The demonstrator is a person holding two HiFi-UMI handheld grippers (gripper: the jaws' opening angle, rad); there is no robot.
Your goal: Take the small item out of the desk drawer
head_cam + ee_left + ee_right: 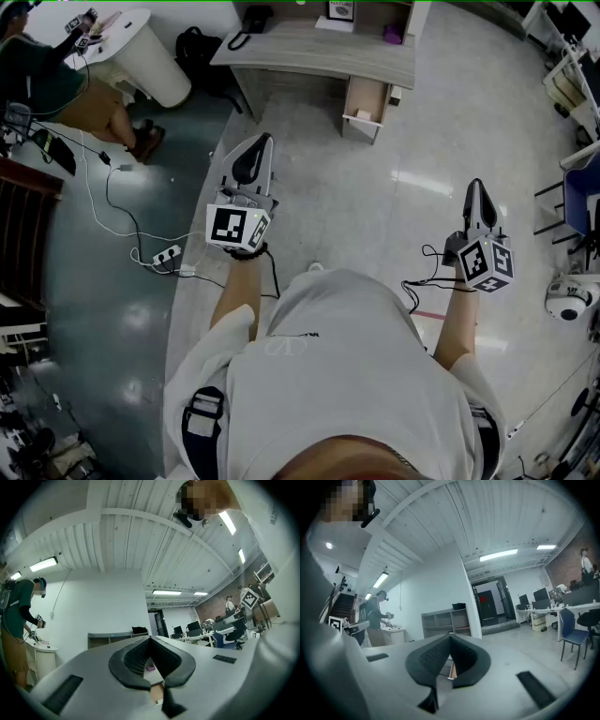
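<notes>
Your white shirt (pixel 347 375) is filling the bottom of the head view, and you are holding 2 grippers out over the shiny floor (pixel 375 206).

Your left gripper (pixel 257 152) is pressing its jaws together with nothing between them, and your right gripper (pixel 476 195) is doing the same. Both are pointing toward the gray desk (pixel 319 52), which is standing well apart from them. Its wooden drawer block (pixel 367 92) is sitting under the desk's right side in the head view, and 1 low drawer (pixel 361 116) is looking pulled out a little. You cannot make out the small item from here. At the far left, a person in green (pixel 37 80) is standing by a round white table (pixel 141 42).
</notes>
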